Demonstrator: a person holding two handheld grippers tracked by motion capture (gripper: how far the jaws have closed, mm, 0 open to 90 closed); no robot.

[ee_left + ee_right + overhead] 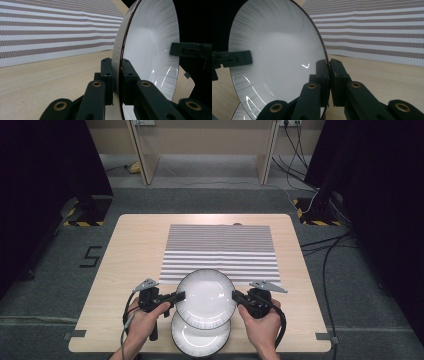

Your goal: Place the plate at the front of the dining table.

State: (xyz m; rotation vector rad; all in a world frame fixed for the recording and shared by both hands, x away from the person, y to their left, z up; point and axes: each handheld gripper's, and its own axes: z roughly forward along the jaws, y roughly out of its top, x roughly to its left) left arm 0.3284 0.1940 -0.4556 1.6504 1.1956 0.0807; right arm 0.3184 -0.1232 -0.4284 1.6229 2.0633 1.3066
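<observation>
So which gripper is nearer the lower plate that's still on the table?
Left, narrowly. The left gripper pinches the upper plate at its left rim, just above the lower plate. The right gripper pinches the right rim, slightly farther off.

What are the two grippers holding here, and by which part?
The upper plate: left gripper and right gripper each pinch its rim on opposite sides.

Two white plates point(206, 296), one above the other point(200, 337); one striped mat point(220, 251); one table point(130, 255); two grippers, left point(179, 295) and right point(235, 294).
</observation>
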